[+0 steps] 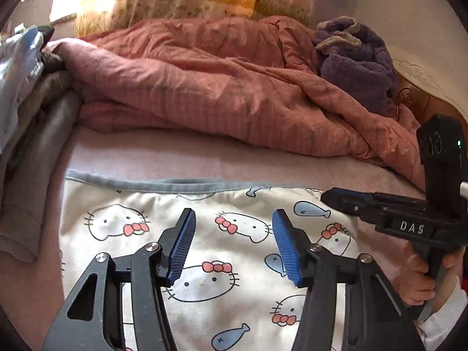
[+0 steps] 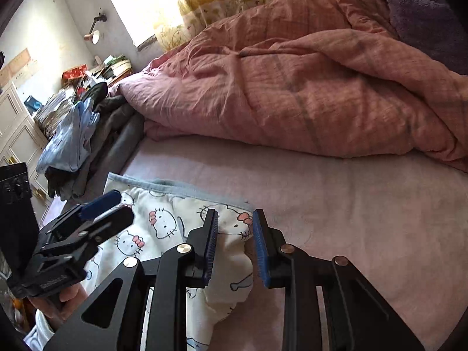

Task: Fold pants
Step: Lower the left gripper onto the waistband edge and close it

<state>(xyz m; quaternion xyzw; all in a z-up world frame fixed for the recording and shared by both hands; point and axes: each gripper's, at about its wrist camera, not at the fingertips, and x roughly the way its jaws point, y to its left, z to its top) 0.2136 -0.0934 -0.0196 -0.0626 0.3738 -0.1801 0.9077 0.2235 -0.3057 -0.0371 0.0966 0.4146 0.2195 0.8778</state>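
Both grippers, left (image 1: 234, 245) and right (image 2: 235, 248), hover with jaws apart and empty over white cartoon-cat cotton pants (image 1: 204, 278), apparently partly folded on the pink bed sheet (image 2: 351, 219).

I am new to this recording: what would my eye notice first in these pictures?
First, the white cartoon-cat pants spread on the near part of the bed, under the left gripper and the right gripper. Behind them lies a rumpled pink quilt, with a purple fleece bundle at its right end.
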